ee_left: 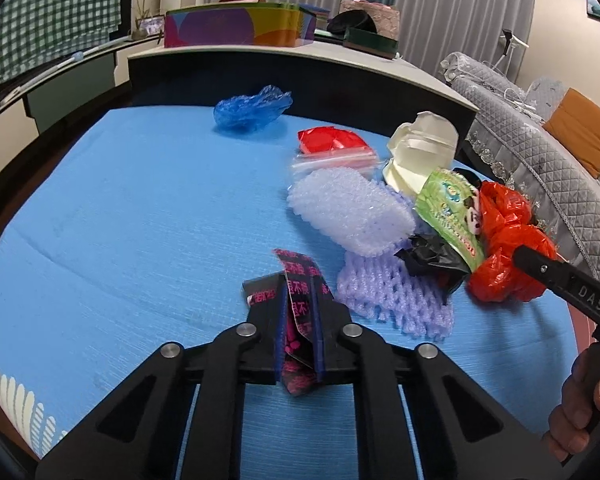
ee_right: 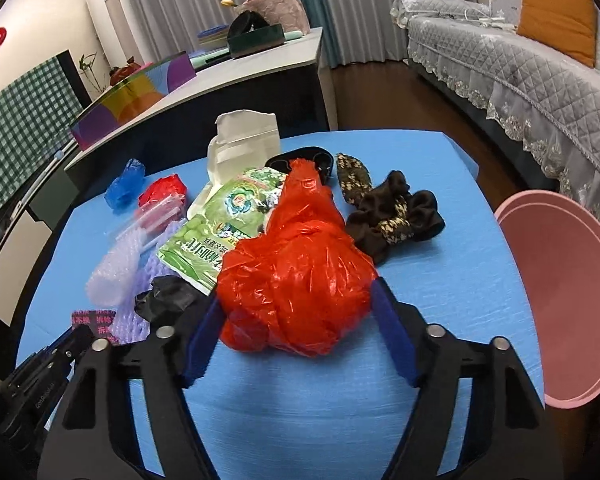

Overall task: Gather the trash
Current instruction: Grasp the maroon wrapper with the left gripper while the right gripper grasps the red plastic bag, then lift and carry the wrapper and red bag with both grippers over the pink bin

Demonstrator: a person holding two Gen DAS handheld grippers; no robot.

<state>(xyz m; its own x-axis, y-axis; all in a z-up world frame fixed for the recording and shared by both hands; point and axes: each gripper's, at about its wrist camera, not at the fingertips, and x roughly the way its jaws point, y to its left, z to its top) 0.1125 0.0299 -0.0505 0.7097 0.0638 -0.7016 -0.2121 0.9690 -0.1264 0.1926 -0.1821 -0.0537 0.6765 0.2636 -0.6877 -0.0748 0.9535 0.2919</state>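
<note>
left hand-held gripper (ee_left: 299,312) nipped nearly shut on a black-and-pink wrapper (ee_left: 298,300), held upright just off the blue tabletop (ee_left: 120,220), near edge, left of the trash pile; right hand-held gripper (ee_right: 296,320) stands wide, jaws either side of the crumpled red plastic bag (ee_right: 296,272), pads at its flanks but i can't tell if they press. to do it well: close slowly on the bag's bulk, lift clear of the green packet (ee_right: 216,232), then carry to the pink basin (ee_right: 560,300) at right, likely the bin
</note>
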